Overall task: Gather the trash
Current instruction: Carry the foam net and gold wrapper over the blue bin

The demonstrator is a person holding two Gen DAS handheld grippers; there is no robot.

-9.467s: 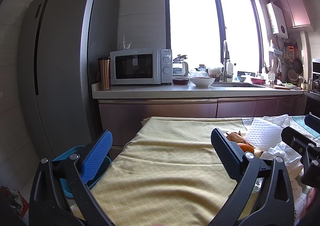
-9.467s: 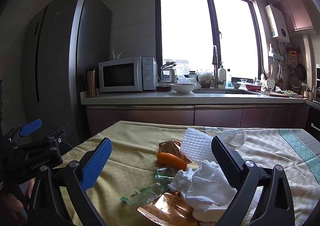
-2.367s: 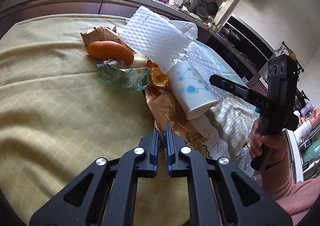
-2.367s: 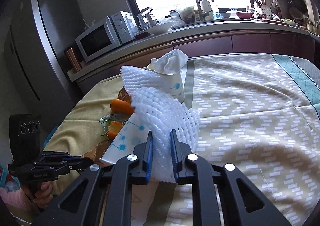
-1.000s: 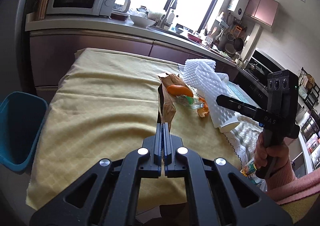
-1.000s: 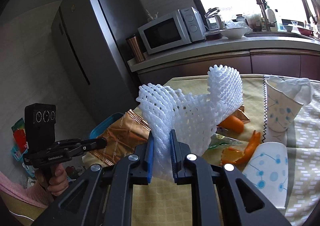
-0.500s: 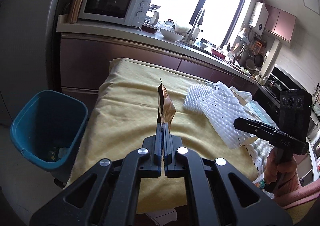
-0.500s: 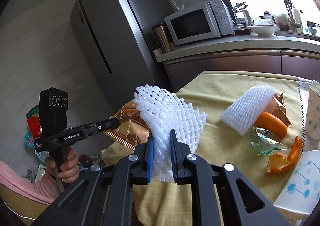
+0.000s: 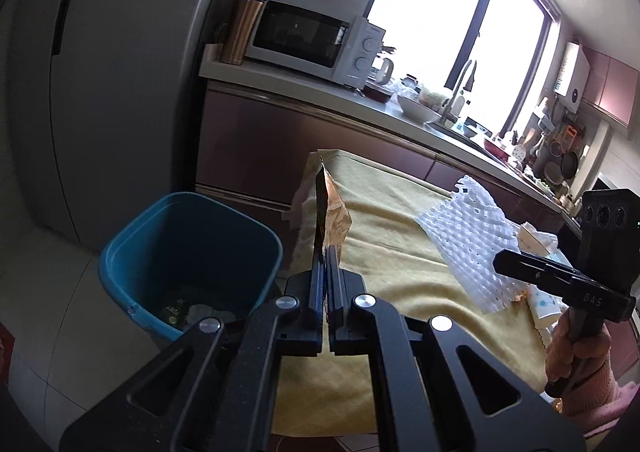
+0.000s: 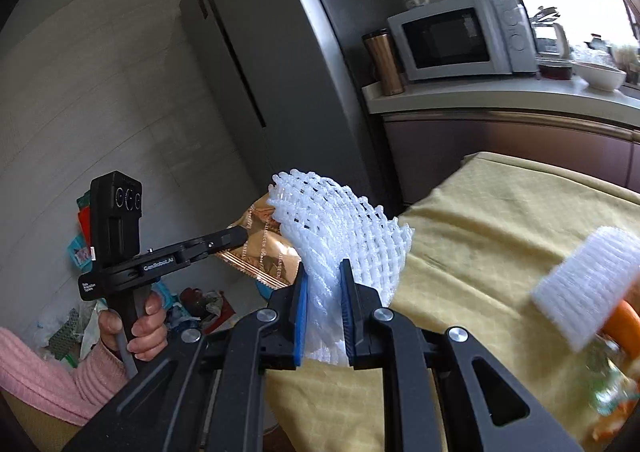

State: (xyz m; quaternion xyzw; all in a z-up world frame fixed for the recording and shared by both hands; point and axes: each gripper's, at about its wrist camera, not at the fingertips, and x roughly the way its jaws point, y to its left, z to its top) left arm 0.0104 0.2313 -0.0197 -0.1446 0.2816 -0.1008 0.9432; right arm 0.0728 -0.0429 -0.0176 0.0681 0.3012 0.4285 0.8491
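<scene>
Two grips: left gripper [image 9: 325,252] fingers clamped on crinkled foil wrapper [image 9: 334,217], right gripper [image 10: 323,280] on white foam netting [image 10: 340,228].

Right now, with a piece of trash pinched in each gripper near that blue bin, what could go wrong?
1. The left gripper pinches the copper wrapper only by its lower edge, and it looks beside the blue bin rather than over it; released now, it might land on the floor.
2. The right gripper holds the foam net above the yellow tablecloth, so it probably needs carrying further.
3. The net nearly touches the wrapper and could snag it.
</scene>
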